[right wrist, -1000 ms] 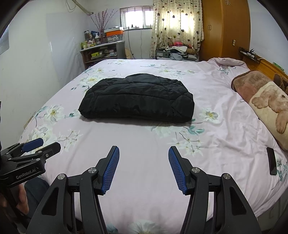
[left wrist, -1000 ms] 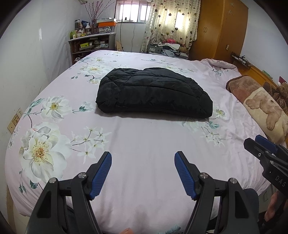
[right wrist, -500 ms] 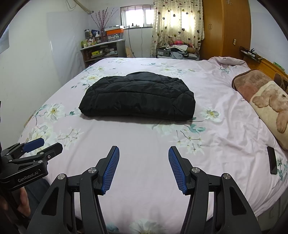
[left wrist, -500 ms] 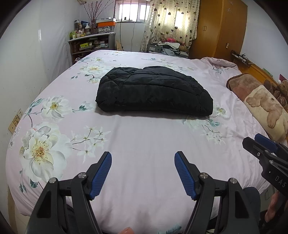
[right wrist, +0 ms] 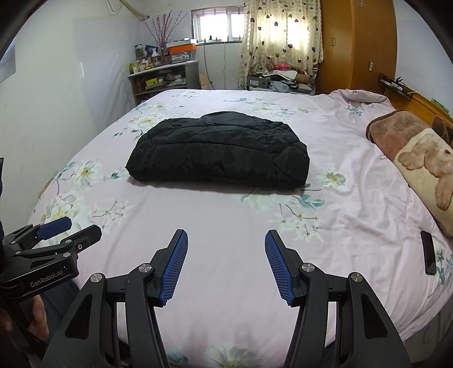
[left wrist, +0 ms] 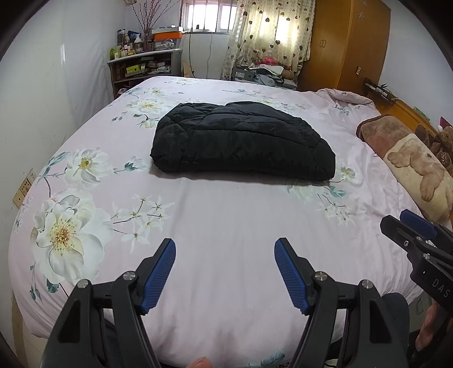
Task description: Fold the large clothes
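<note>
Two grippers, left gripper (left wrist: 223,271) and right gripper (right wrist: 226,263), jaws apart, empty, above flowered bed (left wrist: 226,226); folded black jacket (left wrist: 240,141) mid-bed; cluttered shelf (right wrist: 164,76) beyond.

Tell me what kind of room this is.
A lived-in bedroom in a home, most likely. A large bed with a floral sheet fills the view, a wooden wardrobe stands in the far corner, and a curtained window sits beside a cluttered shelf.

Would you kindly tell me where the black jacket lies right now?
In both views the black jacket lies folded mid-bed on the floral sheet, left of the bear blanket.
</note>
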The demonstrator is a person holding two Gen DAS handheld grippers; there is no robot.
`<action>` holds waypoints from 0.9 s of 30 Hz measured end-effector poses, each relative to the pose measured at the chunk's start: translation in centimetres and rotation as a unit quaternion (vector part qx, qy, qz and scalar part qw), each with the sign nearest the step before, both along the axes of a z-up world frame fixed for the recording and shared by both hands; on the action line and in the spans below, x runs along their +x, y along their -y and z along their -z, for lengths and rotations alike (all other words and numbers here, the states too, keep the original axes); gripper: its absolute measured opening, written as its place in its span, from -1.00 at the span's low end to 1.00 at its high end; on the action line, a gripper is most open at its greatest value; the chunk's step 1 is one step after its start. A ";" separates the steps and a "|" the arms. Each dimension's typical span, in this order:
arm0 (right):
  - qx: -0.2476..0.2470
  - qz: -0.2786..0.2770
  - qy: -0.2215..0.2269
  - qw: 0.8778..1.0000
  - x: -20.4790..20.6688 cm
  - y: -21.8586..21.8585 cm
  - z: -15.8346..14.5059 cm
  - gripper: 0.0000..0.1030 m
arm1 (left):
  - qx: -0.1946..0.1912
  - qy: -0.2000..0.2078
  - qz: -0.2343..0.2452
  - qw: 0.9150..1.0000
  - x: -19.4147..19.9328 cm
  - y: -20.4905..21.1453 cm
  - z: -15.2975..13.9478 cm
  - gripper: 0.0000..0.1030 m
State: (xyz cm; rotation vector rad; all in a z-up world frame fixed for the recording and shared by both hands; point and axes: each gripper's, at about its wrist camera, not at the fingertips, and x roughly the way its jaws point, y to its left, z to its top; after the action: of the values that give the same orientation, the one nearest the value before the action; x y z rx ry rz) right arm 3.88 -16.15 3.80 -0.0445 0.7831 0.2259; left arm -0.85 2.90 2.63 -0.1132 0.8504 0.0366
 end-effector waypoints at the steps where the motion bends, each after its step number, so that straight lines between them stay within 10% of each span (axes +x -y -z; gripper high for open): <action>1: 0.000 0.000 -0.001 1.000 0.0 0.0 0.0 0.11 | 0.001 0.000 0.000 1.000 0.1 0.0 -0.1 0.44; 27: -0.002 -0.007 -0.003 1.000 0.0 0.5 0.4 0.11 | 0.005 0.001 0.003 1.000 -0.1 0.3 0.1 0.44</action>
State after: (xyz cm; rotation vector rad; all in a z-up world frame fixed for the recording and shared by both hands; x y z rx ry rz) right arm 3.89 -16.64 3.40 -0.0531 0.7891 0.2379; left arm -0.98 2.58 2.50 -0.1017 0.8488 0.0342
